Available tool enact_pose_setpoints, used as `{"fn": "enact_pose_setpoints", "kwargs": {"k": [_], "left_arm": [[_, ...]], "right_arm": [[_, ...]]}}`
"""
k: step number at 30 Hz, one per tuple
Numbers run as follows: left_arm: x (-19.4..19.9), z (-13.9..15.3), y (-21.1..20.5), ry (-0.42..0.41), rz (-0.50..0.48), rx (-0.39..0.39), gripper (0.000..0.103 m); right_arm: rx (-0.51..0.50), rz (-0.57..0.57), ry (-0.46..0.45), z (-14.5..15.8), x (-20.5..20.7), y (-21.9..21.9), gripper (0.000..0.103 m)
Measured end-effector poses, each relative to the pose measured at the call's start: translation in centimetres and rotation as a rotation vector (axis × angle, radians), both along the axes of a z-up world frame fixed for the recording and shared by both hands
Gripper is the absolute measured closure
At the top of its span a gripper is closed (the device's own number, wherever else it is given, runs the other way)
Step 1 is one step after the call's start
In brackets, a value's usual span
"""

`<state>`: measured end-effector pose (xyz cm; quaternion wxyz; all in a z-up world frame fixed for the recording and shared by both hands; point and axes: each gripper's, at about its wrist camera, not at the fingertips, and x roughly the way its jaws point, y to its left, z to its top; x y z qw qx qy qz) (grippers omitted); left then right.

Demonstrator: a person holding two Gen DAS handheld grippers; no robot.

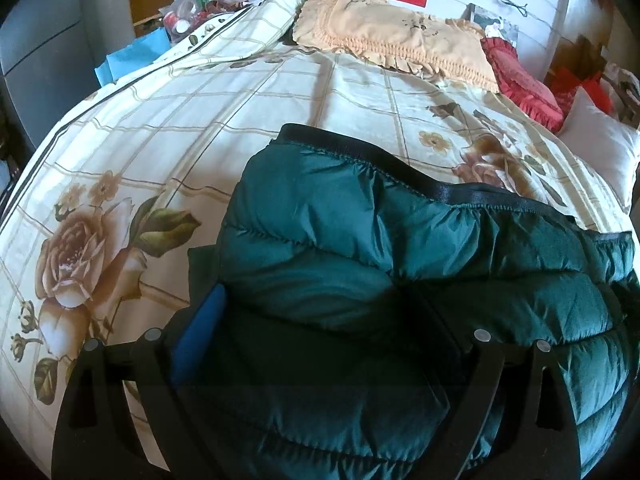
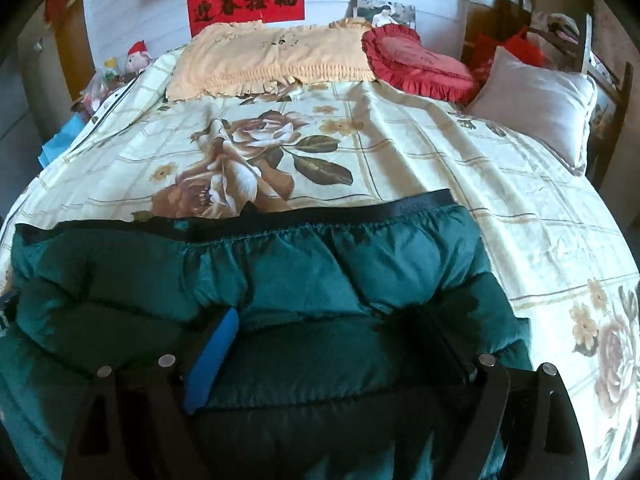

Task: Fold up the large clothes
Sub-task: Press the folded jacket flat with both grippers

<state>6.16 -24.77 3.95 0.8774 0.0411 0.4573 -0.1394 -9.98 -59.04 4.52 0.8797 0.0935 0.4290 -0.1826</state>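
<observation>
A dark teal quilted puffer jacket (image 1: 360, 248) lies on the floral bedspread, its black elastic hem toward the pillows; it also fills the near half of the right wrist view (image 2: 260, 280). My left gripper (image 1: 320, 332) is open, its blue-padded finger (image 1: 198, 344) beside the jacket's left edge and the jacket bulging between the jaws. My right gripper (image 2: 332, 340) is open too, one blue pad (image 2: 212, 364) pressed into the jacket's right part, the padding lying between the jaws. The right fingertip of each gripper is sunk in dark fabric.
The cream bedspread (image 1: 200, 120) with rose print (image 2: 248, 160) spreads beyond the jacket. A peach frilled pillow (image 2: 272, 56), a red heart cushion (image 2: 416, 60) and a white pillow (image 2: 536, 100) lie at the head. A plush toy and clutter (image 1: 208, 4) stand at the far left.
</observation>
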Motion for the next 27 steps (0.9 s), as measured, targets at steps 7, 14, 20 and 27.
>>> {"fn": "enact_pose_setpoints", "kwargs": {"k": [7,14,20,27], "left_arm": [[-0.1,-0.1,0.1,-0.007,-0.001,-0.010,0.010],[-0.3,0.0,0.0,-0.021,0.002,-0.006,0.009],[-0.4,-0.1,0.1,-0.036,0.003,-0.009,0.009],[-0.6,-0.2,0.2,-0.044,0.005,-0.014,0.009]], "right_arm": [[0.067,0.096,-0.124,3.6,-6.8,2.7,0.016],[-0.017,0.133,-0.038,-0.1,-9.6,3.8,0.015],[-0.037,0.122,-0.014,-0.7,-9.5,4.0,0.012],[0.026,0.129,-0.108,3.0,-13.0,5.1,0.012]]}}
